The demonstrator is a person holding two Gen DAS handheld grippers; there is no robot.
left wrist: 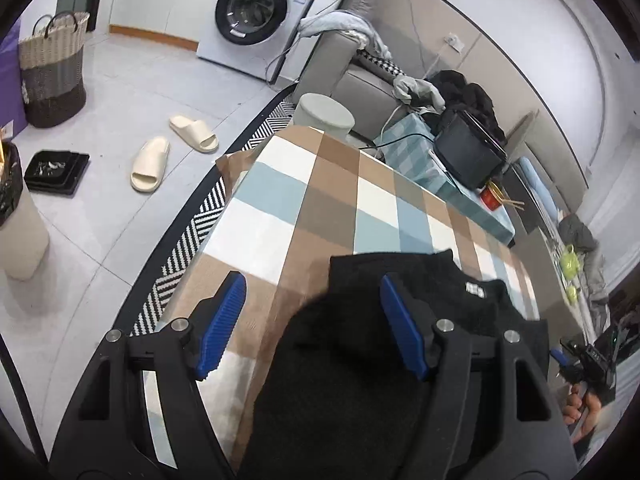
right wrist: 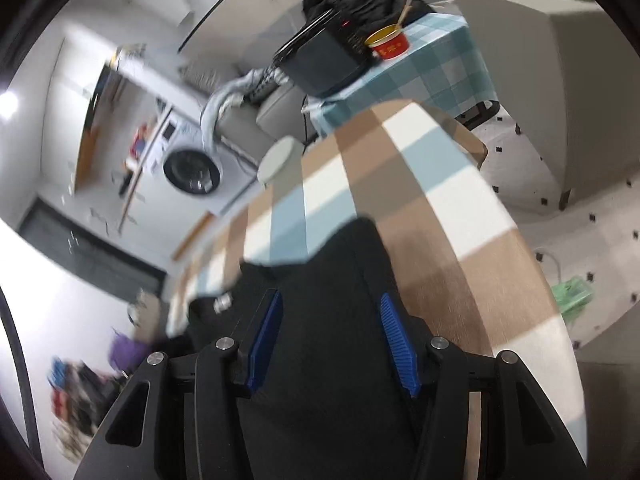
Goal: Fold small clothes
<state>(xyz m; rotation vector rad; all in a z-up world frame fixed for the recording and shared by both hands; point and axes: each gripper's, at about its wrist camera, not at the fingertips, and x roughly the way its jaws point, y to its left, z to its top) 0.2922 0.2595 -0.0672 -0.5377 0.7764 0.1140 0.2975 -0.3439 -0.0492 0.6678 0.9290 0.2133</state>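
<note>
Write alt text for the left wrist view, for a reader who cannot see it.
The left gripper, its blue-padded jaws open, hovers over a black garment lying on a table with a checked cloth. Beyond the table are a washing machine, two cream slippers and a woven basket on a tiled floor.
</note>
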